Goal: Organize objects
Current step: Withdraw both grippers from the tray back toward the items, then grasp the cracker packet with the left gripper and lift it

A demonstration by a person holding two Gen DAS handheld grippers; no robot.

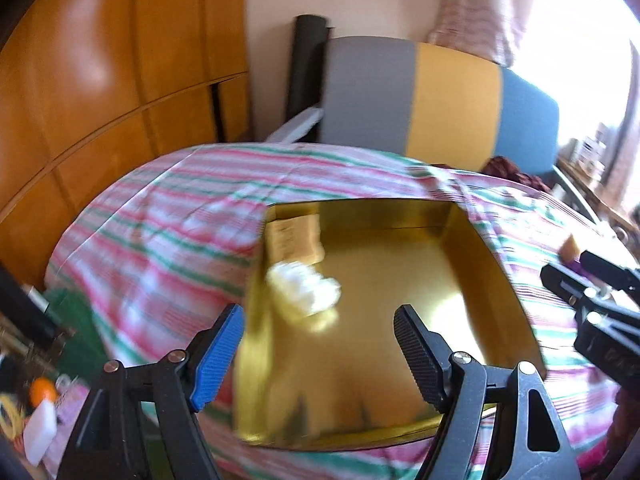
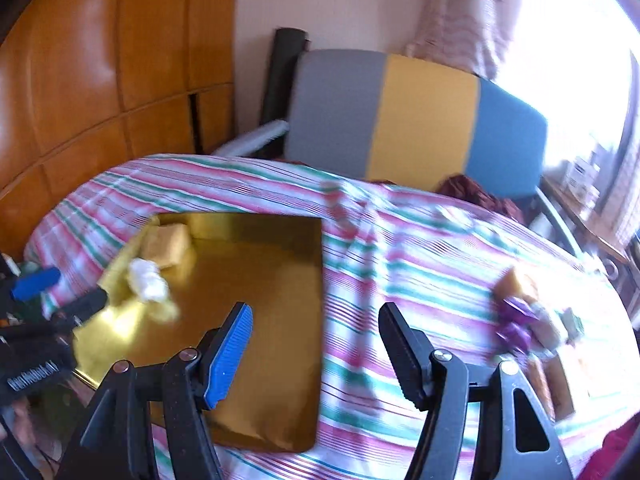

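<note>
A shiny gold box lies open on a striped bedcover. Inside it are a tan block at the far left corner and a white crumpled object. My left gripper is open and empty, hovering over the box's near part. In the right wrist view the gold box is at left, with the tan block and white object inside. My right gripper is open and empty over the box's right edge. A purple bow and an orange block lie on the bedcover at right.
A grey, yellow and blue headboard stands behind the bed. A wooden wardrobe fills the left. Clutter with a white bottle lies at the bed's lower left. A bright window and a wooden shelf are at right.
</note>
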